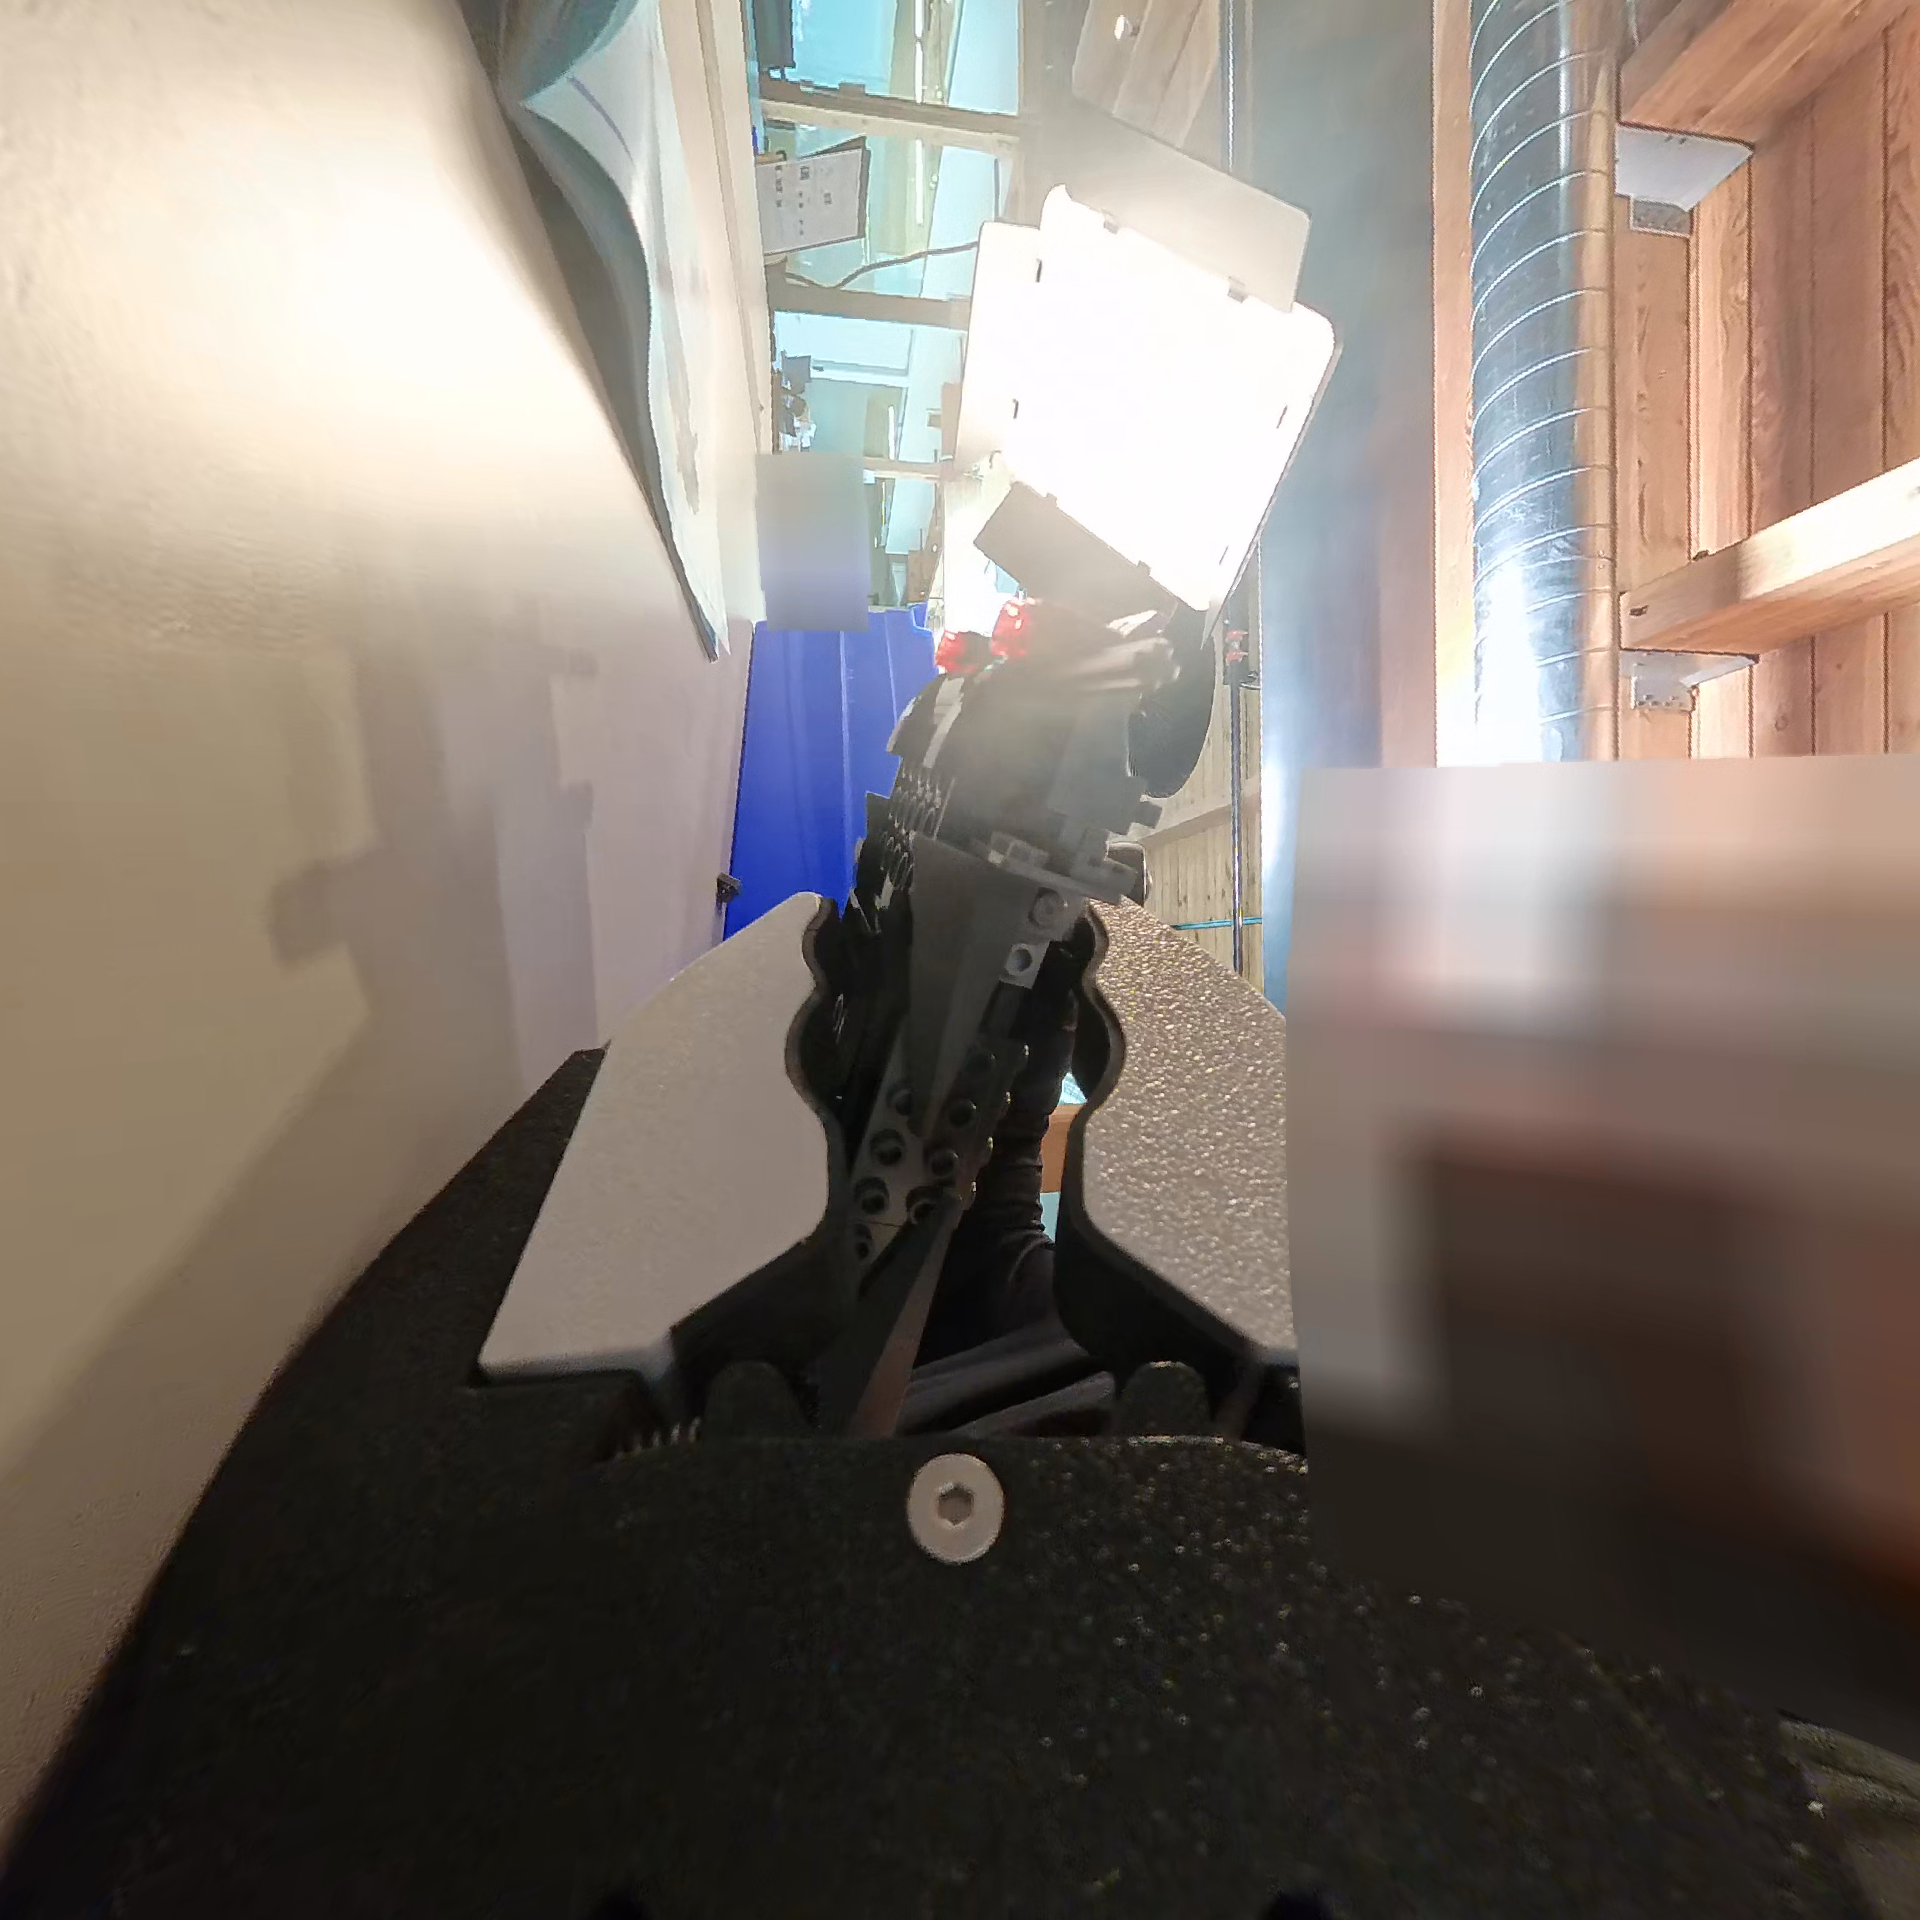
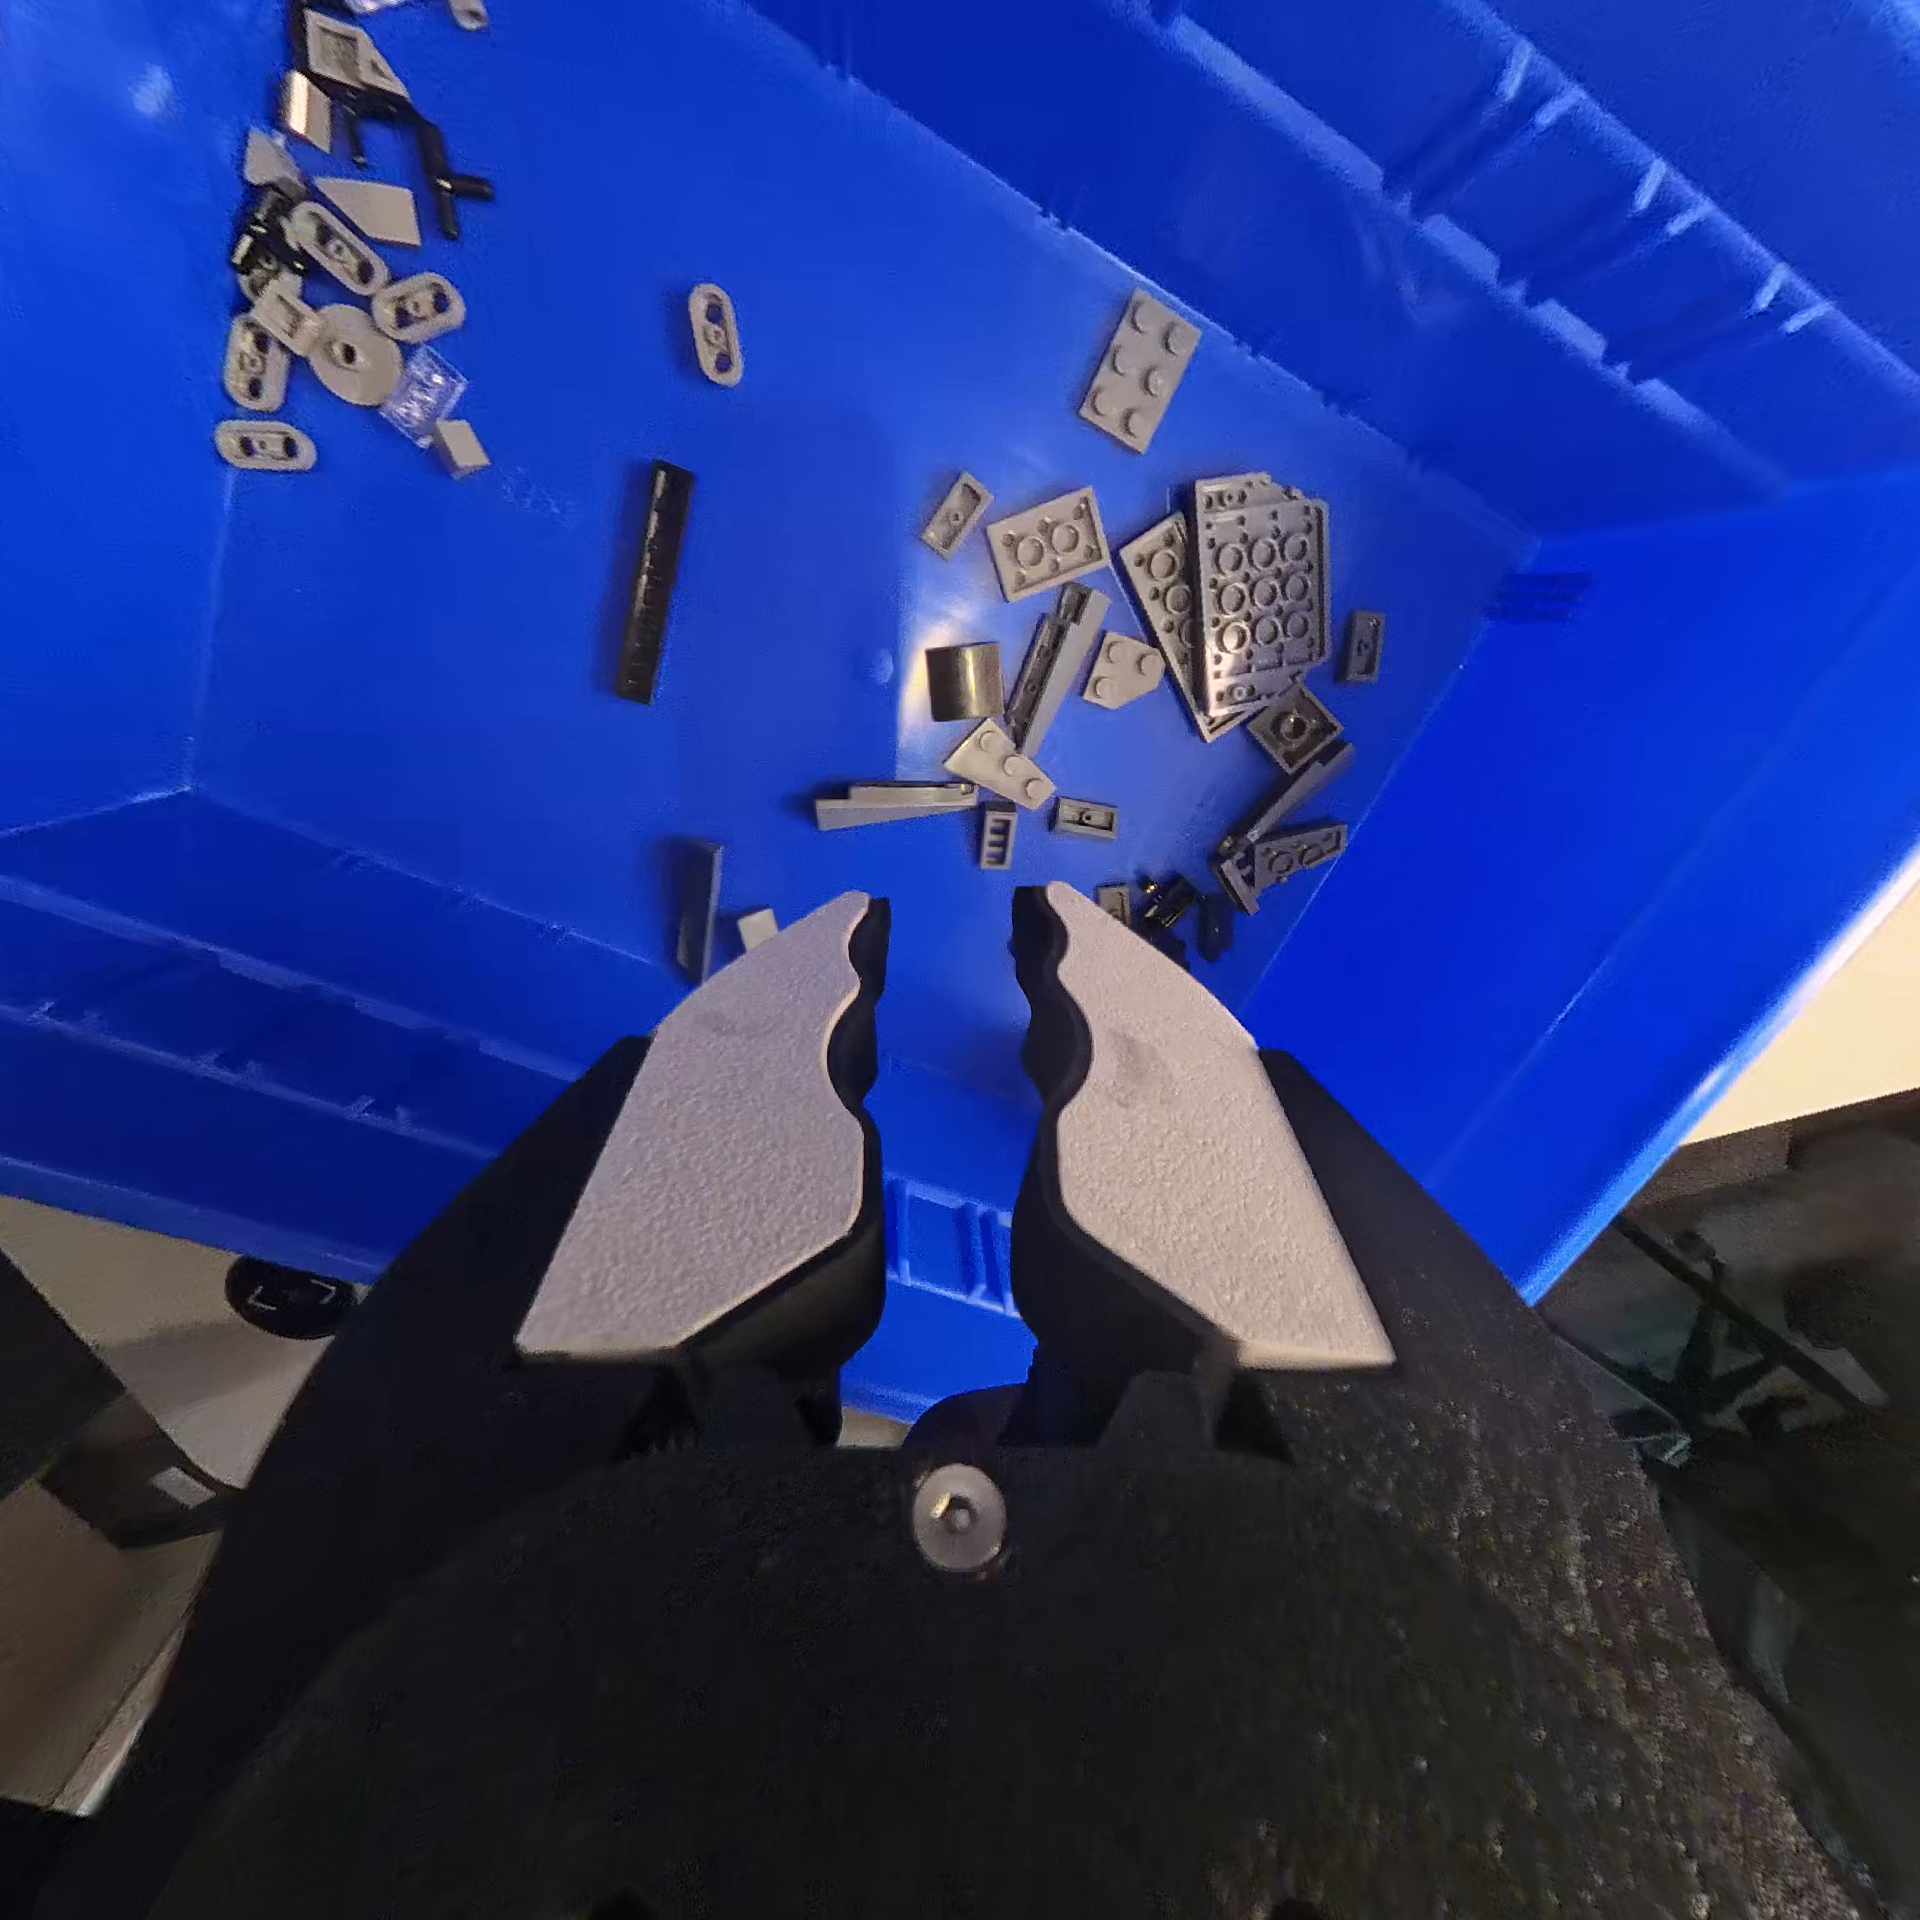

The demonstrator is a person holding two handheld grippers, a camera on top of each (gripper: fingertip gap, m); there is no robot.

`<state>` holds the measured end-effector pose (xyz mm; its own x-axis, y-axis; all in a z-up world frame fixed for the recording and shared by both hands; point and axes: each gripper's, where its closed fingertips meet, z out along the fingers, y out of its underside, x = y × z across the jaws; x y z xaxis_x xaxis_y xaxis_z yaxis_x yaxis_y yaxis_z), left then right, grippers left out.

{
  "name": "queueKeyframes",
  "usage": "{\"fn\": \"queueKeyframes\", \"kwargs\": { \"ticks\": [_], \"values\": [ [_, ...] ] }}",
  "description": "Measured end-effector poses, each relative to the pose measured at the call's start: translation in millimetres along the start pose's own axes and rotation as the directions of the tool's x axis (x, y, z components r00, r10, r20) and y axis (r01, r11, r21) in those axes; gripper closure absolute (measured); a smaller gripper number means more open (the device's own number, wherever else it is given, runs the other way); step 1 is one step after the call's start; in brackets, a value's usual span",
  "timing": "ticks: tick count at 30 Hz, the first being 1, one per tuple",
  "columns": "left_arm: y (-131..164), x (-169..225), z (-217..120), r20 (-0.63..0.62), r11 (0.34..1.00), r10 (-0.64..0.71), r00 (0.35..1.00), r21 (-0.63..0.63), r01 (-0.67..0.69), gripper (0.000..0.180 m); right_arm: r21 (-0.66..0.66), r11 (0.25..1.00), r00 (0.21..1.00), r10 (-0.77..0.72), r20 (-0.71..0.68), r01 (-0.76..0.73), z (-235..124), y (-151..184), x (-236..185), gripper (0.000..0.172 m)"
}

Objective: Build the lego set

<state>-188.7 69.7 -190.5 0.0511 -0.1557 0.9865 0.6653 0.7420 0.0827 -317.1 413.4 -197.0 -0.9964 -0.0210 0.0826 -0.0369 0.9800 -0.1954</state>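
My left gripper (image 1: 951, 935) is shut on a dark grey and black brick-built model (image 1: 997, 810), held up in the air. The model has a long grey wedge plate running down between the pads and two red translucent pieces (image 1: 987, 634) at its far end. My right gripper (image 2: 951, 904) is open and empty, its fingertips hovering over the floor of a blue plastic bin (image 2: 520, 644). Several loose grey bricks and plates (image 2: 1226, 613) lie just beyond and to the right of its tips. A small grey grille tile (image 2: 997, 834) is the nearest piece ahead.
A second cluster of small grey and black pieces (image 2: 332, 270) lies at the bin's far left. A black long plate (image 2: 655, 582) lies mid-bin. In the left wrist view a bright lamp panel (image 1: 1132, 416), a white wall (image 1: 260, 520) and a wooden wall with a metal duct (image 1: 1538, 364) show. There is about 35 cm between the tips of the two grippers. The small grey grille tile (image 2: 997, 834) sits 6 cm or so from the ends of my right fingers.
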Motion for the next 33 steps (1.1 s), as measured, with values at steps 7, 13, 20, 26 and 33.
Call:
{"fn": "queueKeyframes", "kwargs": {
  "ticks": [7, 13, 20, 26, 33],
  "values": [
    [-1.1, -0.8, 6.1, 0.009, 1.000, 0.004, 1.000, -0.007, -0.003, 0.138, 0.017, 1.000, 1.000, 0.019, -0.003, -0.019, 5.9, 1.5, 6.8, 0.148],
    [-0.4, -1.8, 7.5, 0.012, 1.000, 0.002, 1.000, -0.008, -0.002, 0.138, 0.019, 0.999, 0.999, 0.035, -0.022, -0.034, 2.8, 5.8, 14.2, 0.148],
    [0.2, -1.9, 5.9, 0.011, 1.000, 0.002, 1.000, -0.006, -0.002, 0.138, 0.013, 0.997, 0.996, 0.076, -0.047, -0.075, -3.3, 14.5, 22.4, 0.148],
    [0.4, -1.6, 3.9, 0.010, 1.000, 0.003, 1.000, -0.004, -0.002, 0.138, 0.009, 0.994, 0.993, 0.106, -0.059, -0.105, -12.5, 21.6, 21.7, 0.148],
    [1.6, -2.3, 5.6, 0.007, 1.000, 0.000, 1.000, -0.013, 0.000, 0.138, 0.042, 0.990, 0.987, 0.139, -0.085, -0.135, -31.3, 25.4, 18.9, 0.148]
  ]
}}
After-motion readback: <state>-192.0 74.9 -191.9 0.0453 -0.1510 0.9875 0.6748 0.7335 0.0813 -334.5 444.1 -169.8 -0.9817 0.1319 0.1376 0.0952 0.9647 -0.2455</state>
